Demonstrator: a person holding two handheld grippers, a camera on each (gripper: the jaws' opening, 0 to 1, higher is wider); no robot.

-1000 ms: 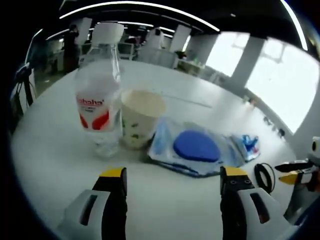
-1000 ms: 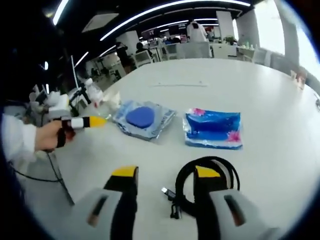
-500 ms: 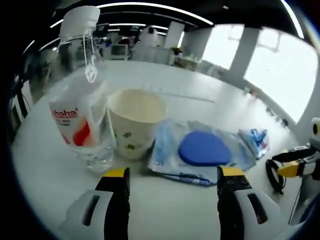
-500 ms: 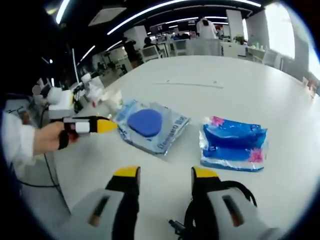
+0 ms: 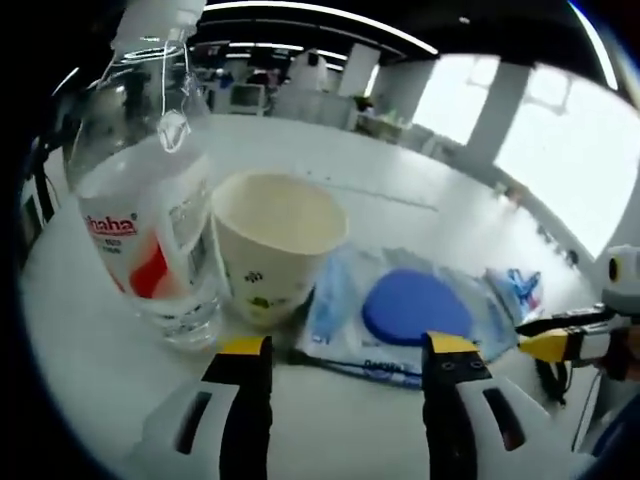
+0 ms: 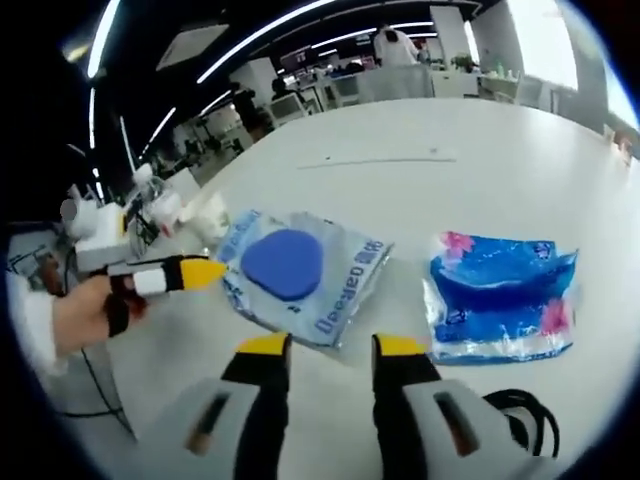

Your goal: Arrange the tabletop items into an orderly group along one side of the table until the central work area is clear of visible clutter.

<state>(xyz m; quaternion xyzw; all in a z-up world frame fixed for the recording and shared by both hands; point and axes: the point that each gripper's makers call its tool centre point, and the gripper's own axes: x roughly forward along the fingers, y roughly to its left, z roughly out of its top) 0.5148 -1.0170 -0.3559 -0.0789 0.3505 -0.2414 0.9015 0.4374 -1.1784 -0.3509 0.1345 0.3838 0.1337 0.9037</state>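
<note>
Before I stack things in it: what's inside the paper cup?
The paper cup stands upright; its visible inner wall looks bare. The rim hides its bottom.

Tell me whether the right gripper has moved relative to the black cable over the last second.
Yes. The right gripper has advanced past the black cable, which now lies beside its right finger, toward the packet with the blue disc.

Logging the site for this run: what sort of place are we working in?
Probably an open-plan office or lab: a big white table, rows of desks behind it, long ceiling light strips and large windows.
</note>
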